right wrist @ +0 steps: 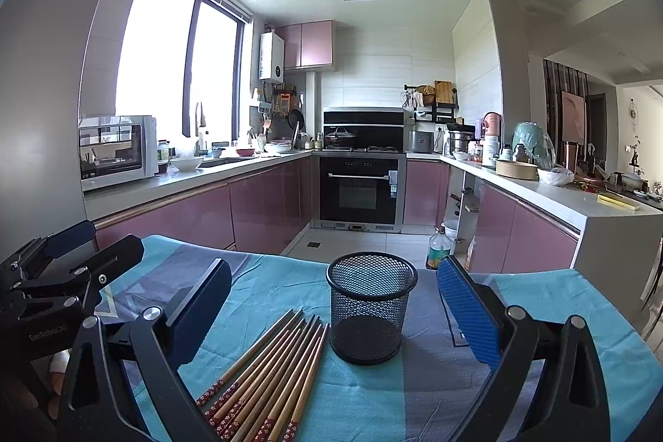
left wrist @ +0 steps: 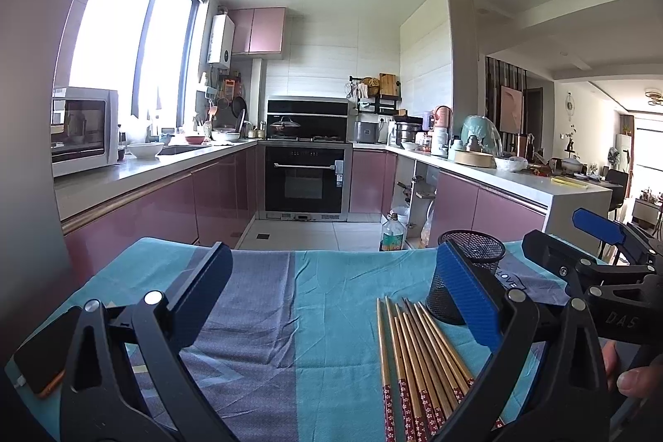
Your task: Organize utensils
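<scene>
A bundle of chopsticks [right wrist: 265, 375] lies flat on the teal-and-grey cloth [right wrist: 290, 276] over the bench, near its front edge, with their red patterned ends toward the front. In the right view they lie between the wide-open fingers of the right gripper [right wrist: 335, 305], nearer its left finger [right wrist: 199, 313]. The black mesh cup [right wrist: 371, 307] stands upright just beside their tips. The left gripper [left wrist: 331, 295] is also spread open and holds nothing; its right finger [left wrist: 468, 301] hides part of the cup, and the chopsticks' patterned ends are cut off at the frame's lower edge.
</scene>
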The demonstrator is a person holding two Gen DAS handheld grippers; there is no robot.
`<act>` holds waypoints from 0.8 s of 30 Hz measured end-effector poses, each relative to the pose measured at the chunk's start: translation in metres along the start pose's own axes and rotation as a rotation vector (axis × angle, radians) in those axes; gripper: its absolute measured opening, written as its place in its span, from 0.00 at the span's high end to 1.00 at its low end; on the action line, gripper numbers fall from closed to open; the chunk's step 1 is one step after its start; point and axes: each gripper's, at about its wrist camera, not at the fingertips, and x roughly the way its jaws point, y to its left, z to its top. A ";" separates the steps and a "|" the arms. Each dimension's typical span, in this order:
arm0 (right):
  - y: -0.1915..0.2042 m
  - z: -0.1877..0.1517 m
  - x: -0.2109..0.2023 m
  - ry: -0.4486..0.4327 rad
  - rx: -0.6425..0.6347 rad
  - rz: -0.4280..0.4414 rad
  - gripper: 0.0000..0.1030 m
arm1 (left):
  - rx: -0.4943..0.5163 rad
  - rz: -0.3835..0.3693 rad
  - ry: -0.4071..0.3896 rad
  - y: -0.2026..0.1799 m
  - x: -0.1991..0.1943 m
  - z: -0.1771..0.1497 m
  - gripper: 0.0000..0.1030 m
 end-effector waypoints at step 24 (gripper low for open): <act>0.002 0.001 -0.003 -0.029 0.005 -0.012 0.07 | -0.003 -0.005 -0.008 0.001 0.000 -0.002 0.06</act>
